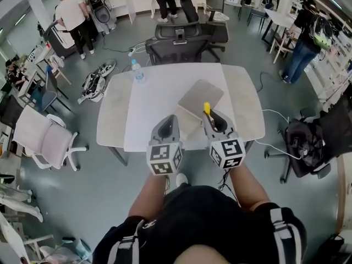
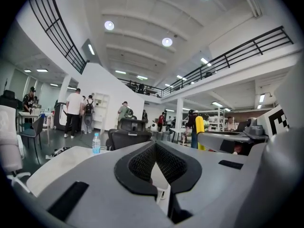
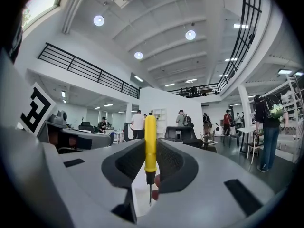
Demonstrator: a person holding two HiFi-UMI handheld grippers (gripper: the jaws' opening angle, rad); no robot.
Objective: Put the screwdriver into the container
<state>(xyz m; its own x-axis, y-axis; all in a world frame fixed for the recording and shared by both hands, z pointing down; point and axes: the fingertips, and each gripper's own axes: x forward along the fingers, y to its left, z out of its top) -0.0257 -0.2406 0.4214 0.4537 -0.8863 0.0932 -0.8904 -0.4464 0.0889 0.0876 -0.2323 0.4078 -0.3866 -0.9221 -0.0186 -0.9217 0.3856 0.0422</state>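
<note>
- The counter (image 1: 113,117) has a white sheet (image 1: 157,95) across its middle. On that sheet a flat grey container (image 1: 201,97) lies cornerwise, right of centre.
- A water bottle (image 1: 138,71) stands near the counter's far left corner, well apart from the container.
- Two dark office chairs (image 1: 181,44) stand close against the far edge. A white chair (image 1: 47,139) is off to the left and shoes (image 1: 96,82) lie on the floor. A black bag (image 1: 305,142) sits on a seat to the right (people stand further back in the hall).
- The container's near edge lies just ahead of the right gripper (image 1: 209,114).
- That gripper's jaws are clamped on the screwdriver (image 3: 150,137). Its yellow handle stands upright between the pads and its thin metal shaft points down below them. In the head view the handle's top shows over the container's near edge.
- The left gripper (image 2: 155,146) is just beside the right one. Its jaws are drawn together at the tips, with nothing in them.
- Both grippers are held level and point forward over the near part of the counter. The person's forearms (image 1: 148,197) reach out behind them.
</note>
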